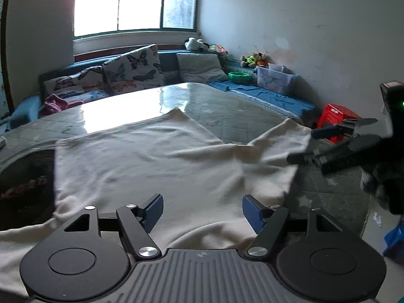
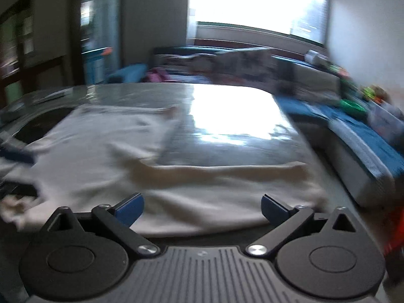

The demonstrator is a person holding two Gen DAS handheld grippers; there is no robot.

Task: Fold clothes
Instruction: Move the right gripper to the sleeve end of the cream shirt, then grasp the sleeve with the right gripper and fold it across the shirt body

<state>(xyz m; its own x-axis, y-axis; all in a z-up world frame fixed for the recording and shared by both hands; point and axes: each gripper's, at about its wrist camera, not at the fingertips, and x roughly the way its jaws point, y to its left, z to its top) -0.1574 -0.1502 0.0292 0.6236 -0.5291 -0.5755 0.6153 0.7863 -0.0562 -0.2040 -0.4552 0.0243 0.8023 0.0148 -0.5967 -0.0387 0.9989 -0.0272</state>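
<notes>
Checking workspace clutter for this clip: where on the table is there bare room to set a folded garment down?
The glossy far half of the table, between the cream garment and the butterfly cushions, is bare. A smaller bare strip lies right of the garment near the right gripper. The near half is covered by the garment, under the open left gripper.

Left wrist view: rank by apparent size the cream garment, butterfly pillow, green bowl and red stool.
1. cream garment, nearest the camera, so its lead is exaggerated
2. butterfly pillow
3. red stool, partly hidden
4. green bowl, smallest
</notes>
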